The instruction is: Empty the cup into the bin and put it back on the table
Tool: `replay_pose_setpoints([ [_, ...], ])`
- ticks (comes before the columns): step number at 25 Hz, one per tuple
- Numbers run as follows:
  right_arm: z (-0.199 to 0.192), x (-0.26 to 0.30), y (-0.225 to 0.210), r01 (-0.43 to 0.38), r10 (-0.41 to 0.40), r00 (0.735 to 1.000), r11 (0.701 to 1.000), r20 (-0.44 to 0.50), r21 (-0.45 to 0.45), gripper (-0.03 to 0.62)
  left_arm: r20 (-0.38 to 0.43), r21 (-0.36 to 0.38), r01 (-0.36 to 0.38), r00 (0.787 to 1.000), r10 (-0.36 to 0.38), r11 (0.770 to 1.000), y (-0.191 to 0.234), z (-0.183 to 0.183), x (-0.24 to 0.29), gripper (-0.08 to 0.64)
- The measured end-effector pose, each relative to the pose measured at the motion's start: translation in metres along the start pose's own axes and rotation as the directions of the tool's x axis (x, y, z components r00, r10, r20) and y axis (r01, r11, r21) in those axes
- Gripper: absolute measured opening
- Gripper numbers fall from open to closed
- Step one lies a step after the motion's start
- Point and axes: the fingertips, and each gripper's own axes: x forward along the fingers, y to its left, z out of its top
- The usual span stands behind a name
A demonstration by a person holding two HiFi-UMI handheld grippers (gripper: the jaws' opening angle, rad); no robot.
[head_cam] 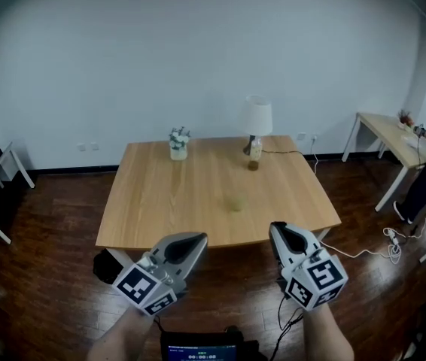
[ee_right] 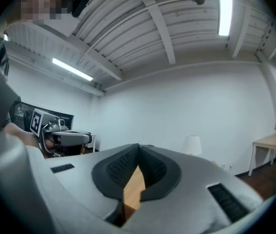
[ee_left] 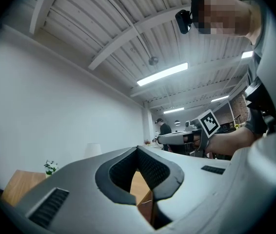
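No word or number can be read. Square black-and-white marker patterns are borne by the left gripper (head_cam: 197, 238) and the right gripper (head_cam: 276, 227); characters on the small screen (head_cam: 200, 350) at the near edge are too blurred to be read

Head view: high up, set back from the table's (head_cam: 145, 201) near edge, facing forward and down.
Left gripper view: low, along its jaws, tilted towards the ceiling (ee_left: 104, 28).
Right gripper view: low, level.
Shared: table, lamp (head_cam: 257, 117), far wall (head_cam: 198, 51).
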Motion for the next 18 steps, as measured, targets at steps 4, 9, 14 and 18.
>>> replay_pose_setpoints([
  [4,0.001,0.025,-0.028,-0.036,0.036,0.999,0.999,0.007,0.009,0.002,-0.001,0.015,-0.032,0.999,0.032,0.999,0.021,-0.001,0.032,0.000],
  [9,-0.003,0.051,-0.053,-0.080,0.080,0.997,0.997,0.013,0.011,0.002,-0.013,0.024,-0.064,0.998,0.065,0.998,0.040,-0.010,0.061,0.000],
  [14,-0.008,0.069,-0.080,-0.109,0.109,0.994,0.994,0.021,0.028,0.002,-0.026,0.035,-0.089,0.996,0.090,0.995,0.054,-0.019,0.089,-0.001],
  [18,-0.008,0.086,-0.097,-0.132,0.131,0.991,0.991,0.018,0.034,0.002,-0.034,0.033,-0.113,0.993,0.114,0.993,0.068,-0.024,0.104,0.000],
])
